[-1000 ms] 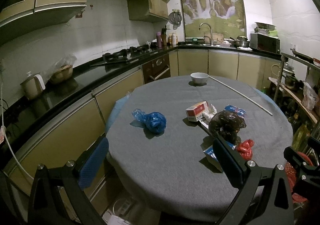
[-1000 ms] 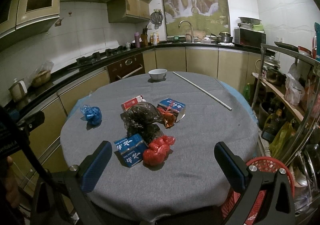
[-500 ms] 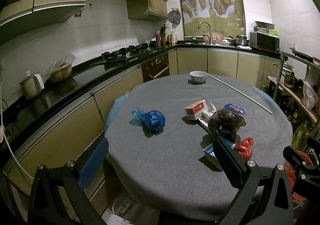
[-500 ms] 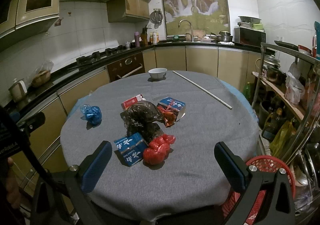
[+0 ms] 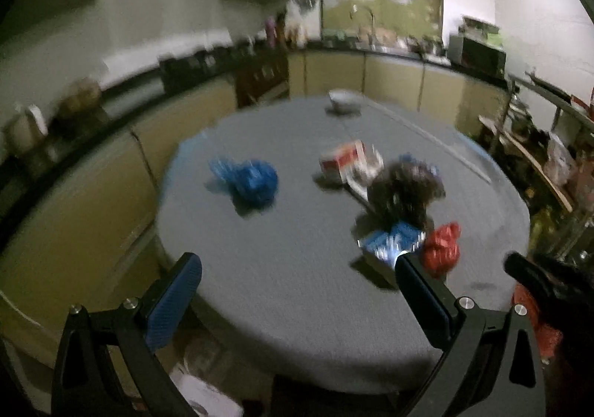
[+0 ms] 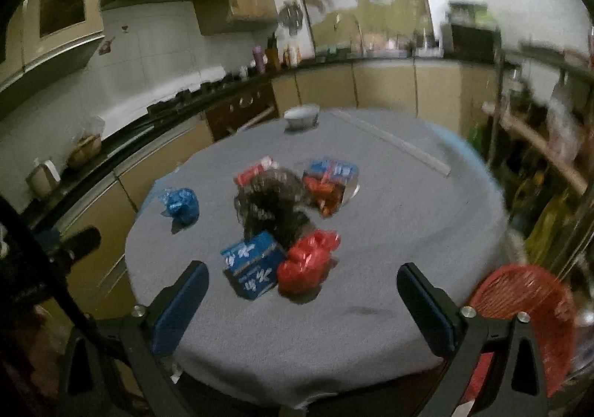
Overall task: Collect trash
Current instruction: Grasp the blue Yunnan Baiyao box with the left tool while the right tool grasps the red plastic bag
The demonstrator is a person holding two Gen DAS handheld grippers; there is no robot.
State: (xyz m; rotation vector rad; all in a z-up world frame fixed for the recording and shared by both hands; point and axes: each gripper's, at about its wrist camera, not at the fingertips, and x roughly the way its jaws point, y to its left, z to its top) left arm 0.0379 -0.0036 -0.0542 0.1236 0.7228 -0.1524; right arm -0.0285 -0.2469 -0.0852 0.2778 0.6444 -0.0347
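Trash lies on a round grey-clothed table (image 6: 389, 231): a crumpled blue bag (image 6: 182, 204) at the left, a dark bag (image 6: 271, 205), a blue carton (image 6: 254, 264), a red bag (image 6: 310, 261), a red-and-white box (image 6: 254, 172) and a second blue carton (image 6: 332, 172). The same items show in the left wrist view: blue bag (image 5: 248, 181), dark bag (image 5: 402, 194), blue carton (image 5: 391, 244), red bag (image 5: 441, 248), red-and-white box (image 5: 341, 159). My left gripper (image 5: 297, 300) and right gripper (image 6: 302, 305) are both open and empty, above the table's near edge.
A red mesh basket (image 6: 527, 302) stands off the table's right side. A white bowl (image 6: 302, 114) and a long white rod (image 6: 401, 146) lie at the far side. Kitchen counters run along the left and back. A rack of goods stands at the right.
Both views have moved forward and tilted down toward the table, now blurred by motion. The trash sits larger in both views. Both grippers stay open.
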